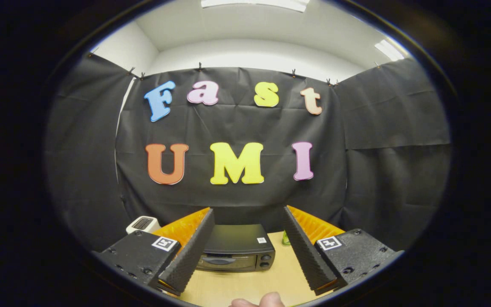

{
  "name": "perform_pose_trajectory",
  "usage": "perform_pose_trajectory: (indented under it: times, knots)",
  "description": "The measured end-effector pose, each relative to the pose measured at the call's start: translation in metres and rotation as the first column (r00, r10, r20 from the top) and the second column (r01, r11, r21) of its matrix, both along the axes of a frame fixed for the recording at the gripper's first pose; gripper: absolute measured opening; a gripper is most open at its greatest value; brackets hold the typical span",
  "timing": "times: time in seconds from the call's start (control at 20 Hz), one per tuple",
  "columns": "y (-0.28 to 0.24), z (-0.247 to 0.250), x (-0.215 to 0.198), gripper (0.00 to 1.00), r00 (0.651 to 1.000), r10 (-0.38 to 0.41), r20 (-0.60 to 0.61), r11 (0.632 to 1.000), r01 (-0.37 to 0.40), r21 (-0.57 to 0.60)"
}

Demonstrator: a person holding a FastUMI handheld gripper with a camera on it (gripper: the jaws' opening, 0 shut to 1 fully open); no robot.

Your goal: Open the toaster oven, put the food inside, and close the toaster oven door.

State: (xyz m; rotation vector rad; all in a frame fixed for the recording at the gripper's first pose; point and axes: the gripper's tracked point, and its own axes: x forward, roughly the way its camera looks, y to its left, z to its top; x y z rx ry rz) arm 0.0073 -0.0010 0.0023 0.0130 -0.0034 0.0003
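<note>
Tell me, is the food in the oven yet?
Not yet. Nothing looks done: the oven sits shut on the table, beyond the fingers. The claw is open and holds nothing. Opening the door, loading food and closing are all left.

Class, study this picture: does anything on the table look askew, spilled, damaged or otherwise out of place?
Nothing stands out. The black toaster oven sits upright and level on the light wooden table, door shut, seen beyond and between the fingers of the open gripper. A white toaster stands upright behind, left.
</note>
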Motion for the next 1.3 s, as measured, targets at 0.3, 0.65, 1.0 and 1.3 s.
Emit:
perform_pose_trajectory:
  times: [0.3, 0.65, 1.0, 1.3]
  knots:
    - [0.002, -0.004, 0.004, 1.00, 1.000, 0.013, -0.012, 1.000, -0.012, 0.017]
    - [0.002, -0.024, 0.017, 1.00, 0.998, 0.029, -0.052, 0.997, -0.026, 0.067]
    - [0.026, -0.088, 0.058, 1.00, 0.980, 0.087, -0.180, 0.992, -0.069, 0.104]
    - [0.059, -0.132, 0.105, 1.00, 0.959, 0.158, -0.234, 0.987, -0.146, 0.068]
